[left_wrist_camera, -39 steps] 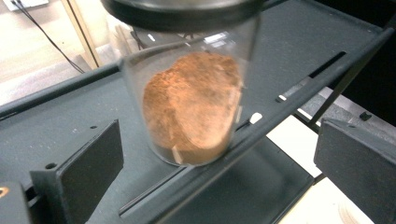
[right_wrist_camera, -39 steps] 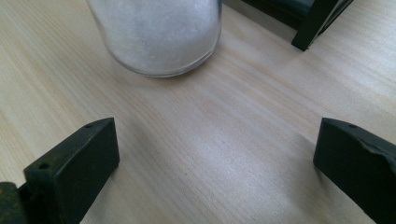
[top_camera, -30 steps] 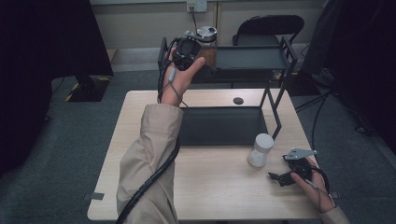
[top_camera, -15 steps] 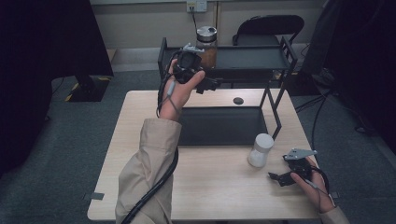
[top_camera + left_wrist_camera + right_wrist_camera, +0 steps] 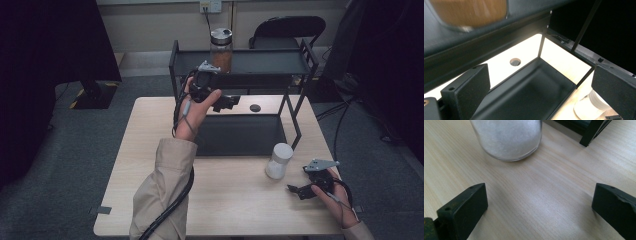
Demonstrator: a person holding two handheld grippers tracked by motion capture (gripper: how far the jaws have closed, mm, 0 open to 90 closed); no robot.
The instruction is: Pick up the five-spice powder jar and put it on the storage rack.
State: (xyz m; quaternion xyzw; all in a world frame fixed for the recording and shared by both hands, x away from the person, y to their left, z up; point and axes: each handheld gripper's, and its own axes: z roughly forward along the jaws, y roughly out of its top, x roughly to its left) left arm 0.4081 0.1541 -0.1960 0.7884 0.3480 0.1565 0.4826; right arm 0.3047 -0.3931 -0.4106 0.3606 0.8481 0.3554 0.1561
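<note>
Since a second ago our left tool has drawn back from the jar of brown contents, which it was up against on the rack's top shelf; now it hangs lower and nearer to us, in front of the shelf's front edge and above the far part of the bench. Our right tool has not shifted.

We hold the left tool with its jaws spread wide and nothing between them. In the left gripper view the two black jaws stand far apart at the bottom corners, and between them we look down onto the rack's lower tray and the pale bench beyond it, where a small dark round disc lies. The brown jar shows blurred at the upper left of that view, standing on the top shelf, clear of the jaws.

Our right tool lies low at the near right of the bench, its jaws also spread and holding nothing. In the right gripper view the bare wood runs between the jaws, and the jar of white powder stands upright just ahead of them, not touching either one. From the high view that white jar stands on the bench just in front of the rack's near right leg, near the right tool and well apart from the left one.

A black cable trails along our left sleeve.
</note>
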